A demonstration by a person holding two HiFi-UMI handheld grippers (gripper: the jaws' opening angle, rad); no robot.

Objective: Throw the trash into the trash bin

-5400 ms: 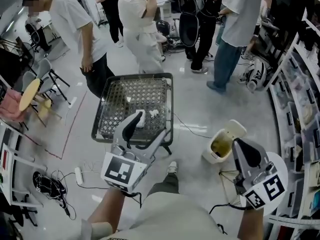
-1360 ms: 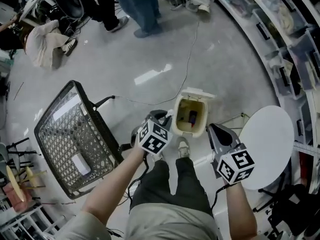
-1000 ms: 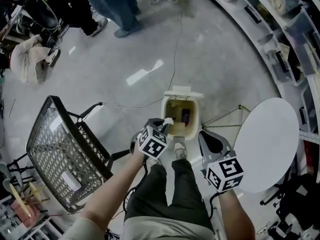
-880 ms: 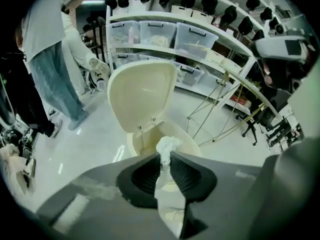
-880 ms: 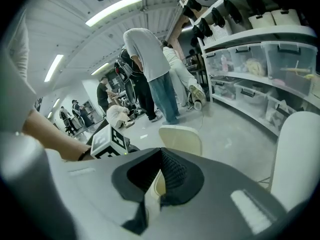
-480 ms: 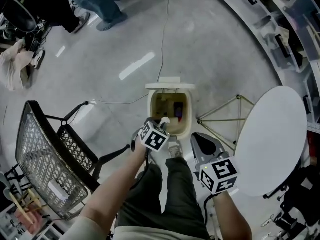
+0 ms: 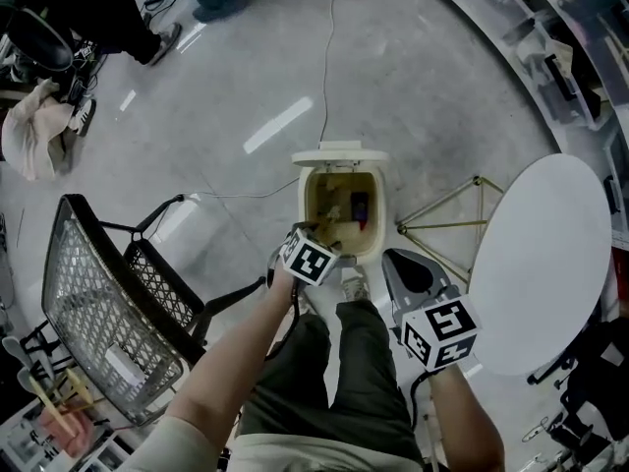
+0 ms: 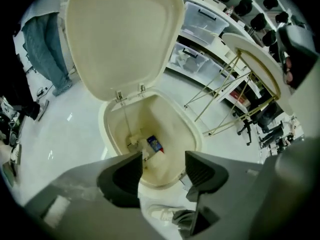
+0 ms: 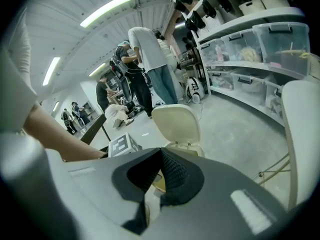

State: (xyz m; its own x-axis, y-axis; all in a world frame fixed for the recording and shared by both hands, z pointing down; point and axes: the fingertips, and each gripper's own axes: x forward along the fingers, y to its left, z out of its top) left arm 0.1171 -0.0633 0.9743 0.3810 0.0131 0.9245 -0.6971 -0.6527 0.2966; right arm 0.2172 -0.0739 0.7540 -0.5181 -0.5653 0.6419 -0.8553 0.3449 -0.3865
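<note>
Trash [image 8: 145, 154] is down inside the trash bin [image 8: 198, 137]! My left gripper [image 8: 164, 160] is opening with nothing between its jaws, the right gripper [image 9: 160, 155] pressed together and empty. This drop looks done.

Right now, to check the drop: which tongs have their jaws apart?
The left tongs: jaws opening, nothing between them, above the open trash bin. The right tongs are shut.

Grey grippers [image 8: 162, 171] [image 9: 159, 176] — 2 marker cubes [image 7: 311, 261] [image 7: 439, 333], dark trousers [image 7: 324, 391]

A mesh cart [image 7: 90, 281] and round white table [image 7: 545, 264].
</note>
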